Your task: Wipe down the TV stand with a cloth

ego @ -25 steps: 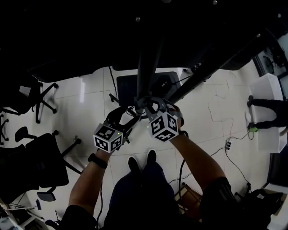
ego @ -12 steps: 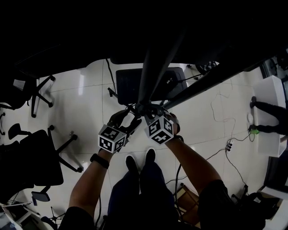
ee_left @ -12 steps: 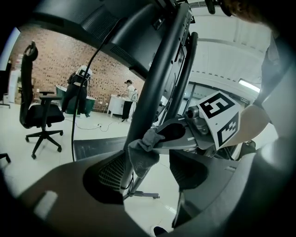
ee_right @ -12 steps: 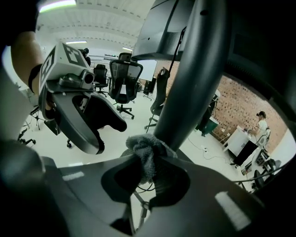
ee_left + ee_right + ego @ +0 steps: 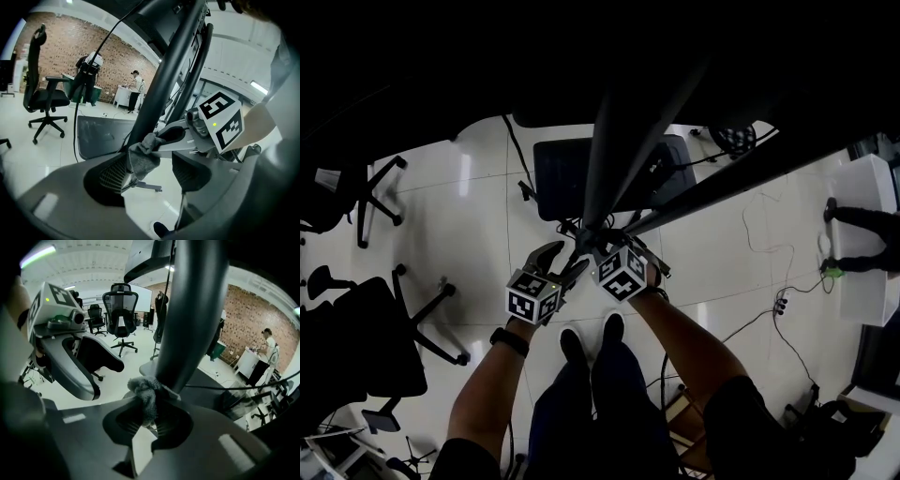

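Looks like an open-plan office, maybe half lab, to us. We've got rolling office chairs scattered over a glossy white tiled floor. Loose cables snake about, and there's a power strip on the floor at the right of the head view. Upper left in the left gripper view there's an exposed brick wall, with people standing at a white bench. Long strip lights overhead too.
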`<state>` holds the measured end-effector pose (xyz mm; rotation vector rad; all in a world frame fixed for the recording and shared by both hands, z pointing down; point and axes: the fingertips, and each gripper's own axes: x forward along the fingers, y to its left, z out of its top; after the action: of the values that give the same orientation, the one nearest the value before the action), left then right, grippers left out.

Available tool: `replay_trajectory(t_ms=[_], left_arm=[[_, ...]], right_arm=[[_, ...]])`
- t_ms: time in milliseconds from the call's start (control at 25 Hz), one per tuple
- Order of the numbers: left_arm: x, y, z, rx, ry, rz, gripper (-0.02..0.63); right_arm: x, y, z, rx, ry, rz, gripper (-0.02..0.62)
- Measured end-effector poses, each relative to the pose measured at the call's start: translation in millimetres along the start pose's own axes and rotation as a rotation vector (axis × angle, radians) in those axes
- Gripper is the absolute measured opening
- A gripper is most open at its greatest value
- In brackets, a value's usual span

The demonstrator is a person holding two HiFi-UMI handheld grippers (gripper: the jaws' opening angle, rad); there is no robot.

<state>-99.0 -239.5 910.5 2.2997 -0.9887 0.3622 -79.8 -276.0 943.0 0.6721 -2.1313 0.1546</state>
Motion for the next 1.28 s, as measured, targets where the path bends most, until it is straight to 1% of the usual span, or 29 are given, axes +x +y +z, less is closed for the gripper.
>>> replay_trajectory(t_ms=[240, 360, 560, 720, 880, 1040, 1200, 1280], left_arm=[[17, 12, -31, 0.000, 0.063, 0.008, 0.328], [22, 11, -40, -0.011, 0.073, 0.004, 0.328], [21, 1, -42, -0.002, 0.087, -0.016, 0.328], [13, -19, -22, 0.014, 0.054, -0.031, 0.328], [-6, -51, 12, 0.062, 0.001, -0.070, 0.328], [-39, -85, 55, 0.095, -0.071, -0.104, 0.330], [-79, -121, 96, 0.164, -0.114, -0.133, 0.333], [-98, -137, 121, 0.182, -0.151, -0.149, 0.333]], right_arm=[[33, 5, -26, 0.048, 0.053, 0.015, 0.034], [42, 4, -38, 0.078, 0.076, 0.018, 0.034], [31, 5, -40, 0.106, 0.061, 0.011, 0.035], [-4, 3, -28, 0.113, 0.011, -0.009, 0.035], [-54, 3, -2, 0.112, -0.062, -0.034, 0.035], [-119, 4, 36, 0.101, -0.151, -0.073, 0.035], [-189, 2, 78, 0.106, -0.247, -0.118, 0.035], [-224, 0, 100, 0.089, -0.284, -0.147, 0.035]])
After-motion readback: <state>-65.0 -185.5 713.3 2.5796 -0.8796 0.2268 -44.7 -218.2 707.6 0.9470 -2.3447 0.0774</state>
